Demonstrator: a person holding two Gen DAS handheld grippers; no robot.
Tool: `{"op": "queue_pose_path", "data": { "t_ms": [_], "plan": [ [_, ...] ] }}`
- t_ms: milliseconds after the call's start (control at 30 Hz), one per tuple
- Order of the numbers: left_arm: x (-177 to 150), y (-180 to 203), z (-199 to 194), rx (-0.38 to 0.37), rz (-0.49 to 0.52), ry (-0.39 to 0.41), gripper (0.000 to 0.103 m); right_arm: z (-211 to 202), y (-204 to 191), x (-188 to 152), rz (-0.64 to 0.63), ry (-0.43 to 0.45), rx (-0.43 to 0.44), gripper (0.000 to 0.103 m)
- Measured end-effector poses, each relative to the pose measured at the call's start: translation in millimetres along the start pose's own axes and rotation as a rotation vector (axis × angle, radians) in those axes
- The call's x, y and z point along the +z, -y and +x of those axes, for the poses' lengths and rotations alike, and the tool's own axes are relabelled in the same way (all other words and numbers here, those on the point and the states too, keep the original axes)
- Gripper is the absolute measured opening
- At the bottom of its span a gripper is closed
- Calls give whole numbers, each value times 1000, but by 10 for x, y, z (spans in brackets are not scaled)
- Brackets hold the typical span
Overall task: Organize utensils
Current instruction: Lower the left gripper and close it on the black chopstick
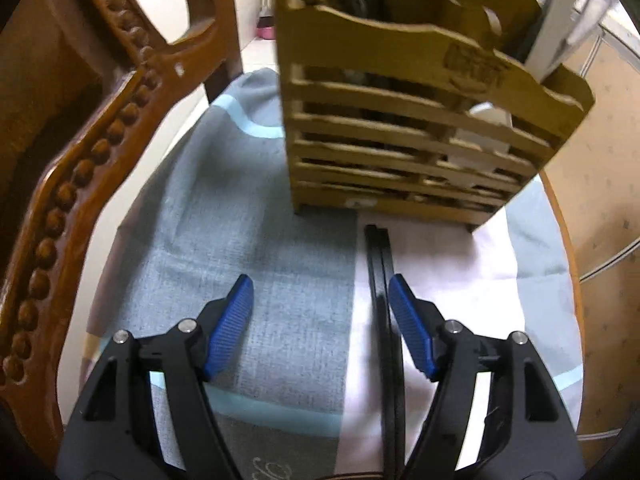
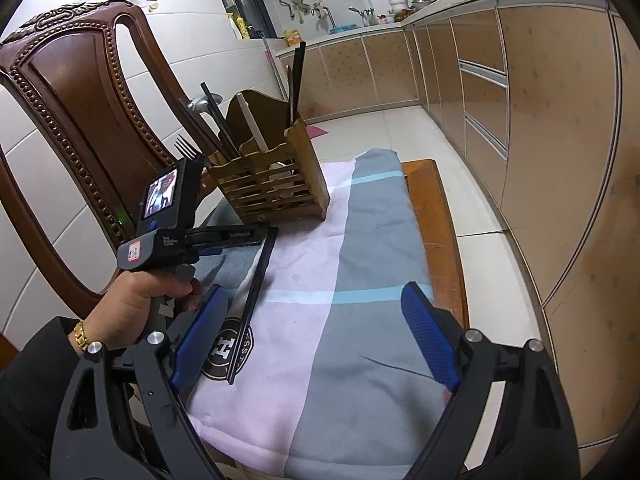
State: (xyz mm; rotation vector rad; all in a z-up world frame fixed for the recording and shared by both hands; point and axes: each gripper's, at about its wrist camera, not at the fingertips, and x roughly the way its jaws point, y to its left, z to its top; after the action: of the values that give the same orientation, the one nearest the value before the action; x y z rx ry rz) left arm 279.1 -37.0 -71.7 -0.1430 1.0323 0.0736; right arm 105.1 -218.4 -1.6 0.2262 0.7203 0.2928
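Lying on the cloth (image 2: 360, 248) in front of the wooden holder (image 1: 404, 136), the black chopsticks (image 1: 382, 280) point lengthwise toward it. They run just inside the right pad of the left gripper (image 1: 322, 292), which is nearer and spread wide, grasping nothing. The right gripper (image 2: 312, 300) is also released. A round emblem on the cloth shows an "H".

Cloth (image 2: 360, 280) right of the chopsticks (image 2: 252, 300) lies open — wooden holder (image 2: 272, 188) and chair (image 2: 80, 92) block beyond.

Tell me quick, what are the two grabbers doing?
Left gripper: open, holding nothing; black chopsticks lie between its jaws.
Right gripper: open, empty, above the cloth.
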Motion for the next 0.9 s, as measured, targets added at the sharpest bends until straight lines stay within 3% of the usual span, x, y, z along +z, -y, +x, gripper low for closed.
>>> {"op": "queue_pose_path", "data": {
  "t_ms": [367,533,667,733,800,833,867,900],
  "plan": [
    [-32,-186,69,7,-12,-15,72,15,22,-3,1,-8,-6,87],
    [-80,-91,141,38,51,-18,76,5,24,0,5,-6,-2,87],
    [-31,-73,204,40,34,-2,77,20,14,-7,-3,-10,-6,87],
    [65,-107,261,48,31,20,65,26,0,-9,-9,-7,-12,87],
    [171,-182,277,40,42,31,40,43,-32,-6,-26,-2,-29,86],
    [187,-190,254,36,53,33,35,57,-47,-3,-34,-3,-34,86],
    [190,-181,244,27,72,37,18,81,-71,7,-45,-7,-39,86],
    [195,-179,237,23,82,37,10,129,-112,25,-63,-16,-51,86]
  ]
}}
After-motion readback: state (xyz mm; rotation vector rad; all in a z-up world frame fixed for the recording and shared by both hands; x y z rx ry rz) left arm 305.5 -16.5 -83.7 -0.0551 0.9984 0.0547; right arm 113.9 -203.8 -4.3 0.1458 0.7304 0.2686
